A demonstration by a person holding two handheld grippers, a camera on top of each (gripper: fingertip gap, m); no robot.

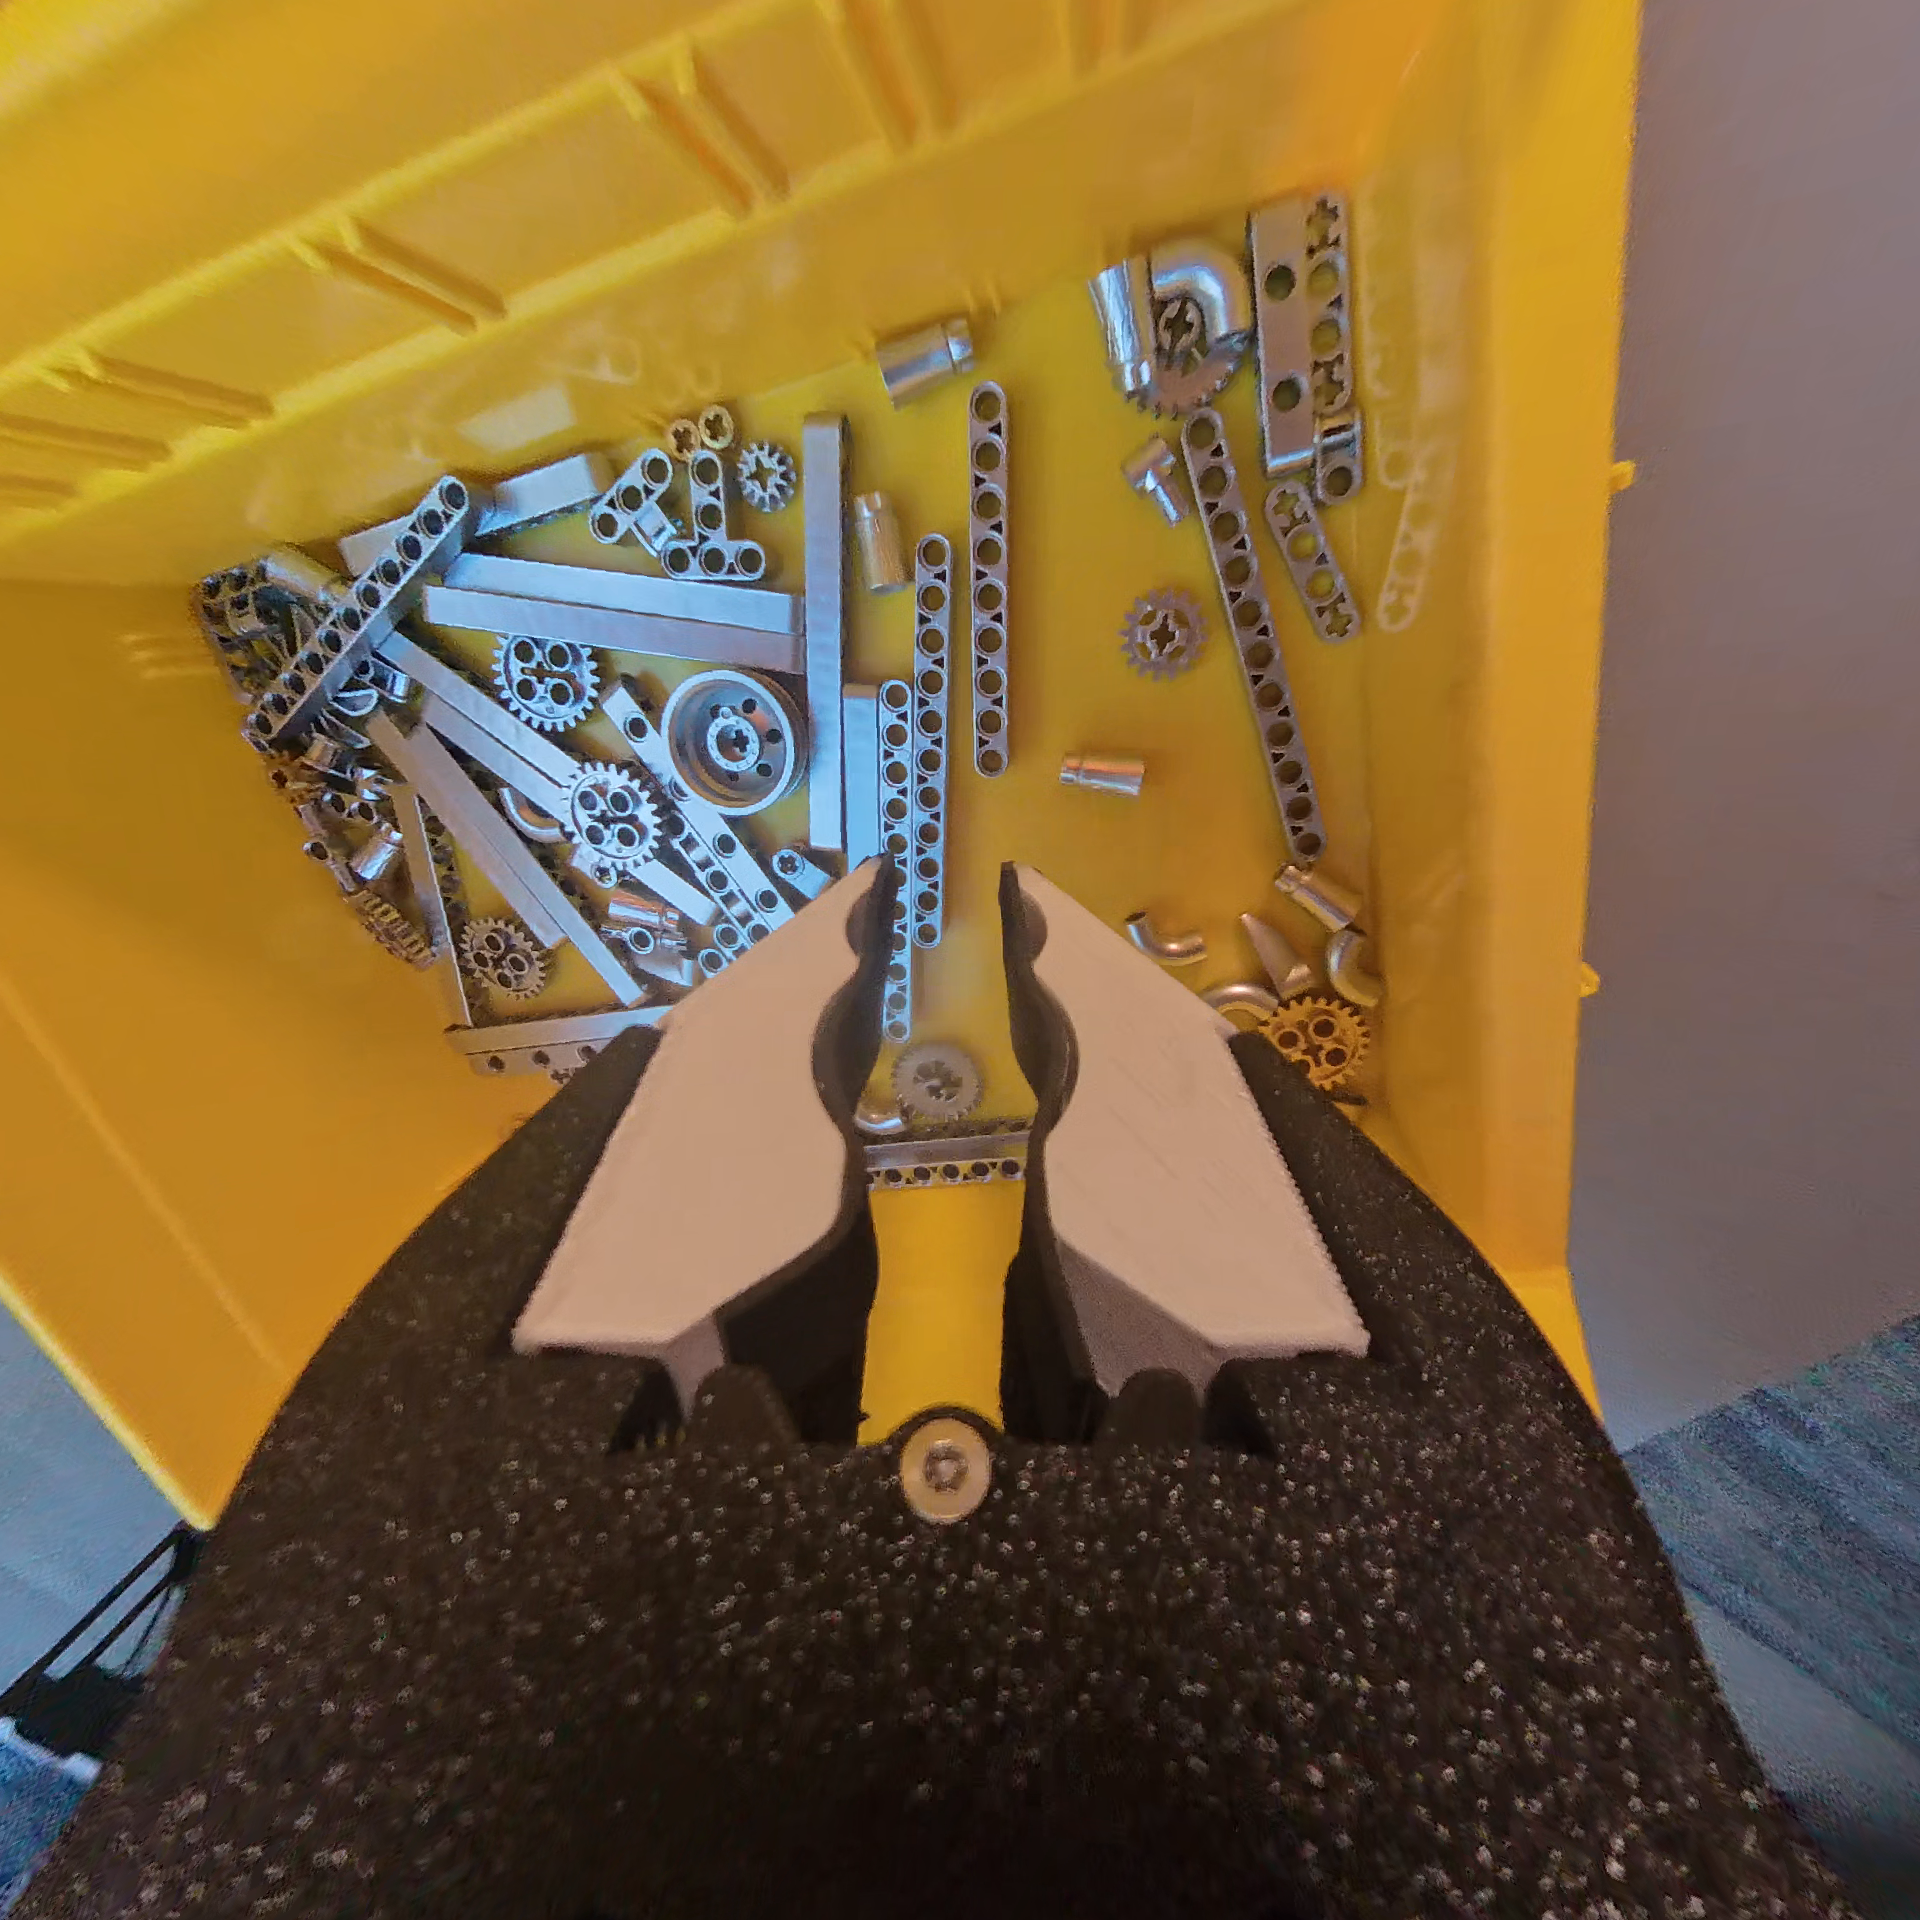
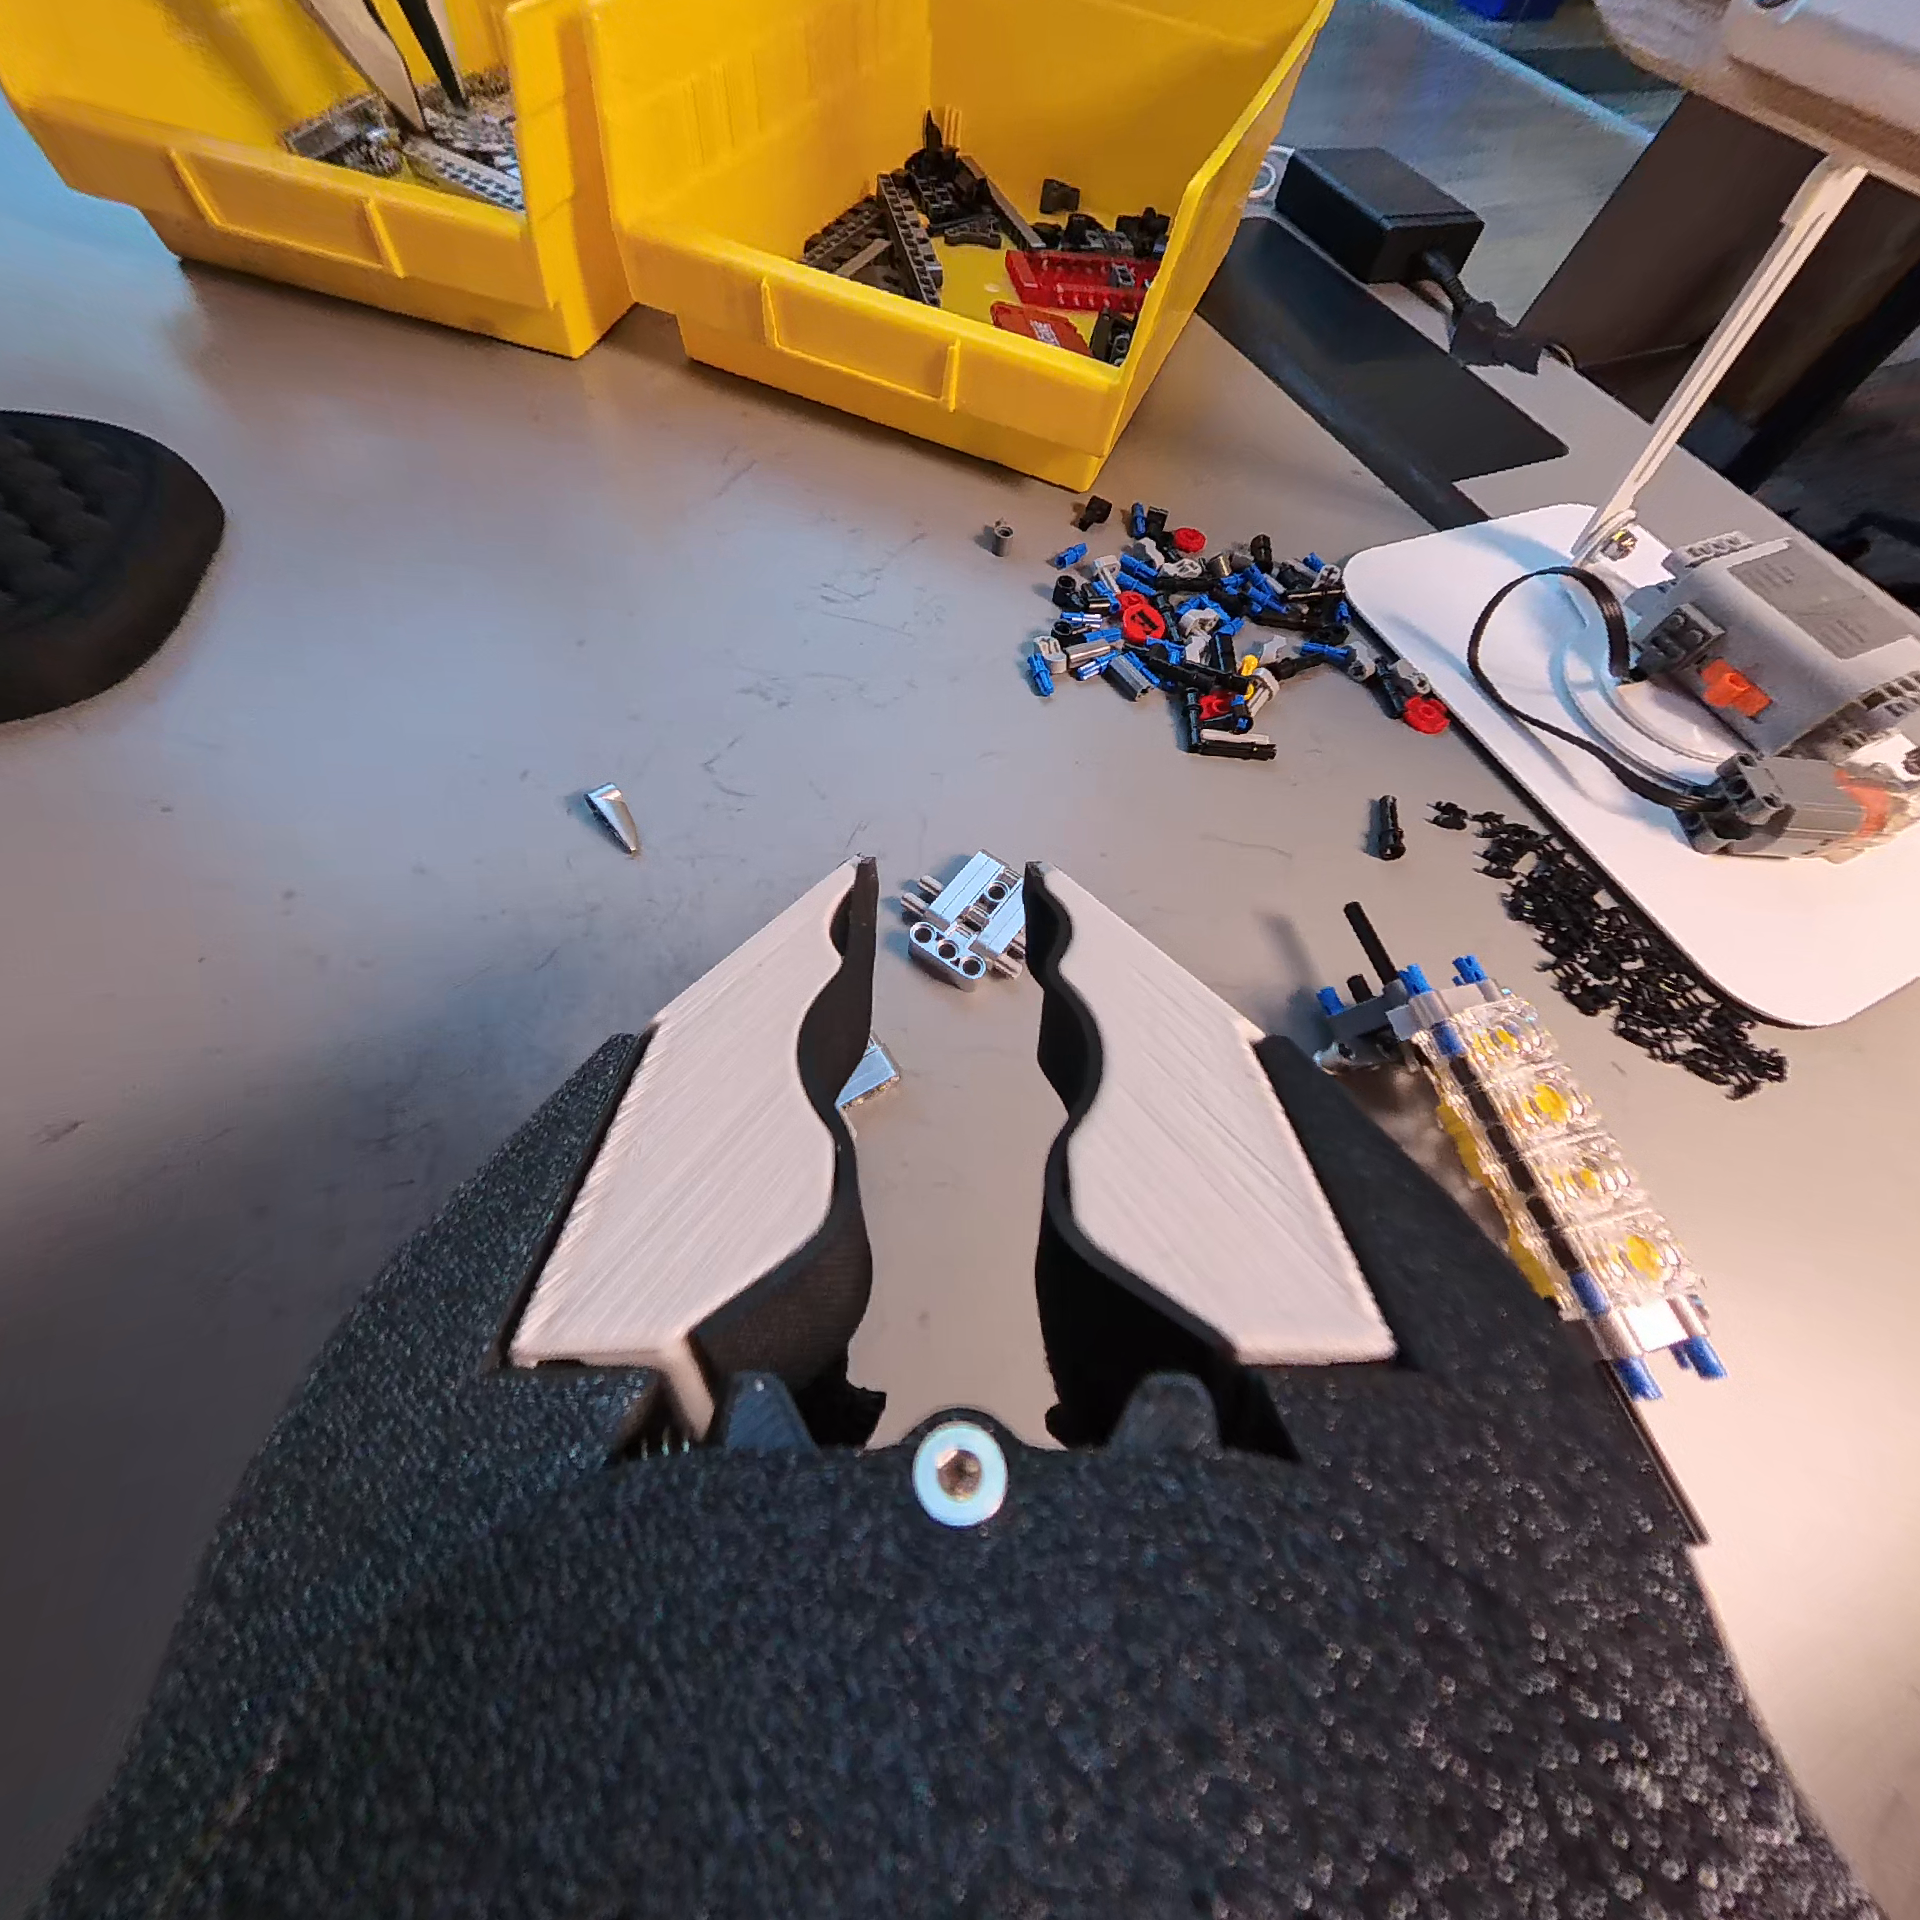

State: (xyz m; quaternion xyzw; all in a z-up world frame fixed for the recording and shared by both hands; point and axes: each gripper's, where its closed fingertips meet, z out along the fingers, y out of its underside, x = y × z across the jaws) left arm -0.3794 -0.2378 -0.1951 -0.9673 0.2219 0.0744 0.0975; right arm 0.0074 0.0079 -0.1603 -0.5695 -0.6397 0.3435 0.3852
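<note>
My left gripper (image 1: 943,871) is open and empty inside a yellow bin (image 1: 1455,623), just above its floor. Its tips stand over the near ends of thin grey holed beams (image 1: 914,790), among several grey beams, gears and a grey wheel hub (image 1: 736,740). This gripper also shows far off in the right wrist view (image 2: 416,62), reaching into the left bin (image 2: 312,208). My right gripper (image 2: 943,868) is open and empty low over the grey table (image 2: 468,675). A small grey beam assembly (image 2: 966,920) lies between its tips, nearer the right finger.
A second yellow bin (image 2: 883,343) holds black and red parts. A pile of small blue, black and red pins (image 2: 1195,634) lies right of centre. A clear and yellow block assembly (image 2: 1538,1164), black chain links (image 2: 1631,966), a white base (image 2: 1455,582) with grey motors and a black pad (image 2: 73,561) lie around. My right fingertips sit around 45 cm from my left ones. My left tips are roughly 6 cm from the grey wheel hub (image 1: 736,740).
</note>
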